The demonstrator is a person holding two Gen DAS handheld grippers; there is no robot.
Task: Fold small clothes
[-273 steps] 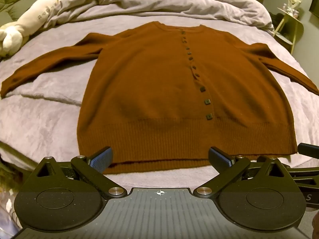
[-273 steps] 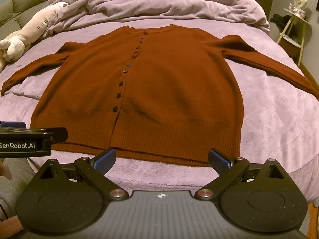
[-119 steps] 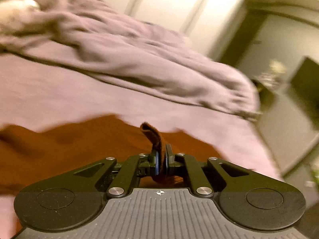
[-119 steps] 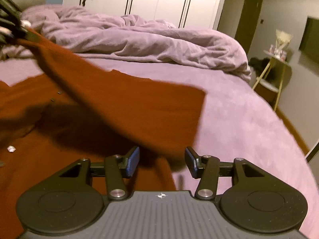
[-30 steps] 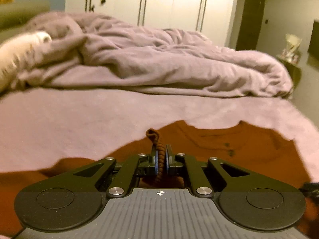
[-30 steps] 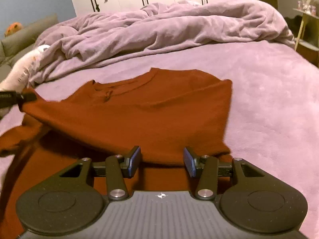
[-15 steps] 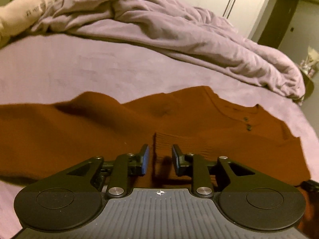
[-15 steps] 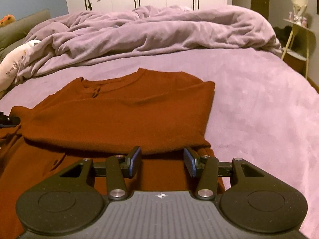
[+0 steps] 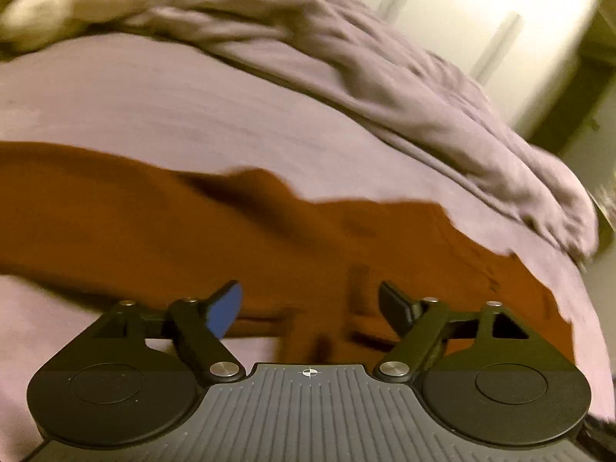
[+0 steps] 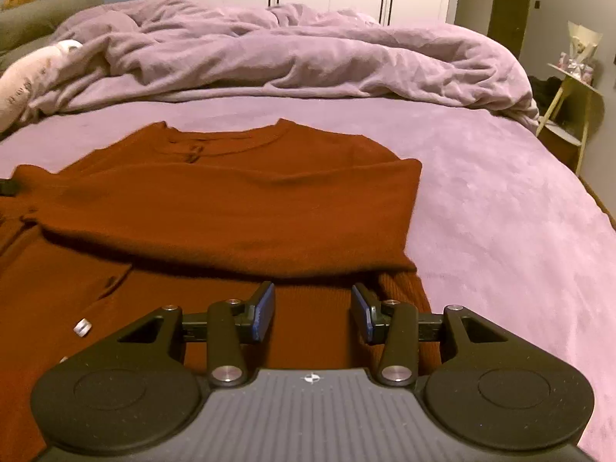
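A: Left tongs (image 9: 310, 304) first: the jaws have just been opening and now stand wide, nothing between them, only the rust-brown cardigan (image 10: 231, 200) lying on the bed (image 10: 500, 200) beyond the tips.

B: And the right tongs (image 10: 312, 312)?

A: About half open, pads clear of the knit, holding nothing. The ribbed hem lies just ahead of them at twelve o'clock.

B: How far along is the folding?

A: From the right wrist view, one side and its sleeve (image 10: 215, 231) are laid across the chest, giving a straight edge at about two o'clock. The other sleeve stretches away toward nine o'clock, unfolded as far as I can tell; the left view is badly blurred. So I judge the first fold is done, with the second side and the bottom-to-collar fold left.

B: Pose?

A: Both tongs tilt down toward the bed, low over the cardigan, the right one squarely at its hem.
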